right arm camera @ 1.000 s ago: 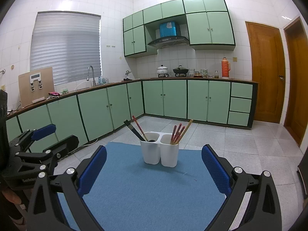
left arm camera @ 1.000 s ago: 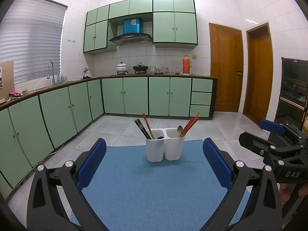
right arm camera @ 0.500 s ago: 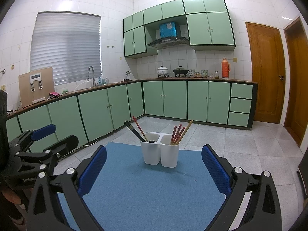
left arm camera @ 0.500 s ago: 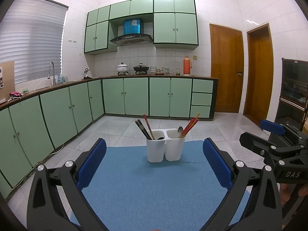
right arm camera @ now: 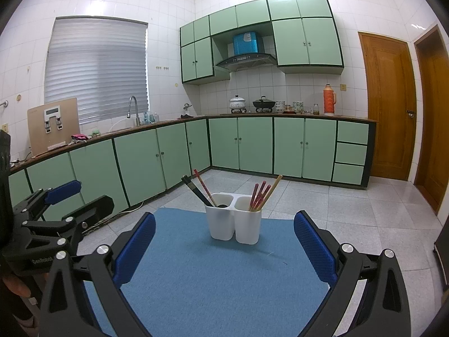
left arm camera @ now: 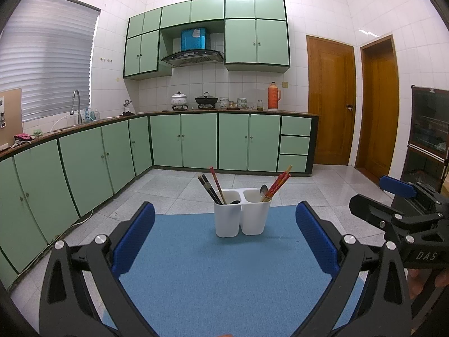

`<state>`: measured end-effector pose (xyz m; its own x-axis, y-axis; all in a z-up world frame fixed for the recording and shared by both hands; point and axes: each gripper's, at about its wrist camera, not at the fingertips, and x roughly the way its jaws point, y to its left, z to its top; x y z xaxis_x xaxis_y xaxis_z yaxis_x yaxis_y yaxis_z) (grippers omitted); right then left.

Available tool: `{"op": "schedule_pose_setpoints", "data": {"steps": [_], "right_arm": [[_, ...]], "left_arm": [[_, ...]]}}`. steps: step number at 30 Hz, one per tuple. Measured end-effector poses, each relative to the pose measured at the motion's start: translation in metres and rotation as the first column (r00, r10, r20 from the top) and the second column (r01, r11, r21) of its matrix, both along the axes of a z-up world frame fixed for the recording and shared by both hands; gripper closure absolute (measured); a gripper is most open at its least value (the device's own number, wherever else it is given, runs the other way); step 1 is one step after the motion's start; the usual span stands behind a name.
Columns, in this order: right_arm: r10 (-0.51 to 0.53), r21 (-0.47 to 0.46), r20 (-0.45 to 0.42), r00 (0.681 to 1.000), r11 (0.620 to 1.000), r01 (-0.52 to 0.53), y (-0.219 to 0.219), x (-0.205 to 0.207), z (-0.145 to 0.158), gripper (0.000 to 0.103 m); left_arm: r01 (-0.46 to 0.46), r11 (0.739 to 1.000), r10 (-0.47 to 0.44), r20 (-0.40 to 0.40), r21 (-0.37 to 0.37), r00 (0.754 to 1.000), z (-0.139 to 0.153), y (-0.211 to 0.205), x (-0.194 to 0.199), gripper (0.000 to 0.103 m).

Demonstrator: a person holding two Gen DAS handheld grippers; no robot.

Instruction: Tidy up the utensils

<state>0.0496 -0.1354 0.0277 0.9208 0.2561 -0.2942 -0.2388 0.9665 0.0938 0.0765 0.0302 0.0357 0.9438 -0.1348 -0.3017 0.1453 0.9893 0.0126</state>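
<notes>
A white two-compartment holder (left arm camera: 240, 214) (right arm camera: 234, 221) stands near the far edge of a blue mat (left arm camera: 219, 278) (right arm camera: 213, 283). Its left cup holds black chopsticks (left arm camera: 209, 189) (right arm camera: 196, 192), a red one and a dark spoon. In the right cup are red and wooden chopsticks (left arm camera: 279, 181) (right arm camera: 262, 193) and a metal spoon (left arm camera: 263, 189). My left gripper (left arm camera: 224, 233) is open, well short of the holder, nothing between its fingers. My right gripper (right arm camera: 224, 238) is likewise open and empty. Each gripper also shows at the edge of the other's view.
The mat lies on a raised surface above a tiled floor (left arm camera: 174, 185). Green cabinets (left arm camera: 196, 140) run along the left and back walls. Wooden doors (left arm camera: 331, 101) stand at the right, and a dark cabinet (left arm camera: 426, 134) at the far right.
</notes>
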Motion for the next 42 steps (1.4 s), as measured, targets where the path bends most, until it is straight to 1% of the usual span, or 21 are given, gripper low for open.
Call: {"op": "schedule_pose_setpoints", "data": {"steps": [42], "right_arm": [[0.001, -0.002, 0.0, 1.0, 1.0, -0.001, 0.004, 0.0003, 0.0002, 0.006]], "left_arm": [[-0.006, 1.0, 0.006, -0.005, -0.001, 1.0, 0.0003, 0.0031, 0.0006, 0.006]]}}
